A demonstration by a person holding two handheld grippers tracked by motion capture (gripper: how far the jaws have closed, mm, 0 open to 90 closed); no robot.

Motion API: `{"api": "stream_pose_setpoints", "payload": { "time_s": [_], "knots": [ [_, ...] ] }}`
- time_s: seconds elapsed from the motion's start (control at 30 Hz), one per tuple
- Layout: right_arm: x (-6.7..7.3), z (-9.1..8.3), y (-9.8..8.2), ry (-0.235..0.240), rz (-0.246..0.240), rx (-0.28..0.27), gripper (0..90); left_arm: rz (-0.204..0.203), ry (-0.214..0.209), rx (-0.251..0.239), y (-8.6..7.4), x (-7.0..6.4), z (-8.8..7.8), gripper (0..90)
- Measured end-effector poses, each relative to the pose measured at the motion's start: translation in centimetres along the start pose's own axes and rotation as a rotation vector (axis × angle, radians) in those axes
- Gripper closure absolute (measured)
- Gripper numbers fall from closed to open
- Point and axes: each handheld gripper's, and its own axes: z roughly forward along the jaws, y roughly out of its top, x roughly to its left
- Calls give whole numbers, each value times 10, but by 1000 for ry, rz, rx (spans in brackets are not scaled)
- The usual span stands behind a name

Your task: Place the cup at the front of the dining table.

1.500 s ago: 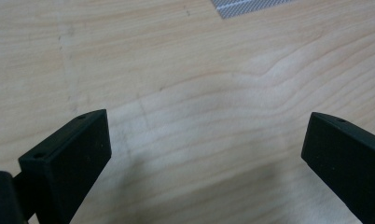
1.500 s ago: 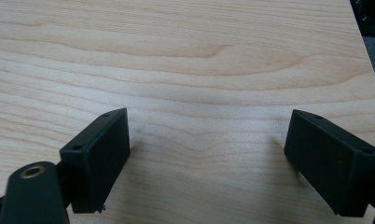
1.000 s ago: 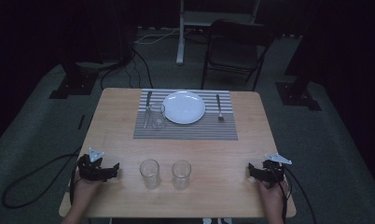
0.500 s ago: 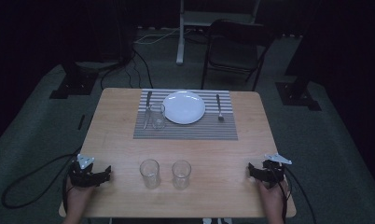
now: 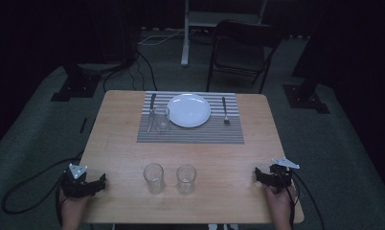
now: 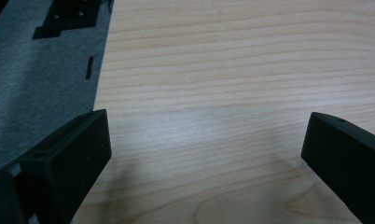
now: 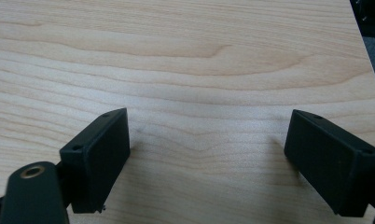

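High view shows two empty drinking glasses [image 5: 153, 178] [image 5: 186, 178] near the table's [image 5: 123, 143] front edge, between the released left gripper [image 5: 98, 182] and released right gripper [image 5: 257, 175]; being light, rigid, slippery and fragile, each should be gripped gently at mid-wall

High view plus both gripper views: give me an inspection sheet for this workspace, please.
Surface: wooden table, striped placemat at the far side.
Job's things: two empty glasses upright, side by side near the front edge, untouched.
Clutter: plate, third glass, knife and fork, all on the placemat.
Grippers: left gripper and right gripper at the front corners, fingers apart, holding nothing.
Cables: one trails from each gripper; more on the floor.
Surroundings: chair behind the table, dark room.
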Motion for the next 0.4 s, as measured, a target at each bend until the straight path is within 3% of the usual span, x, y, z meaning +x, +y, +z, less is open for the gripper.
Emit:
{"api": "stream_pose_setpoints", "payload": {
  "time_s": [0.1, 0.17, 0.23, 0.4],
  "knots": [
    [0, 0, 0, 0, 0, 0, 138, -1, -1, -7, 0, -1, 0, 20],
    [0, 0, 0, 0, 0, 0, 139, 15, -9, -20, 0, 0, 0, 20],
    [0, 0, 0, 0, 0, 0, 139, 44, 11, -15, 0, 0, 0, 20],
    [0, 0, 0, 0, 0, 1, 138, 42, 5, 1, 0, 0, 1, 20]
  ]
}}
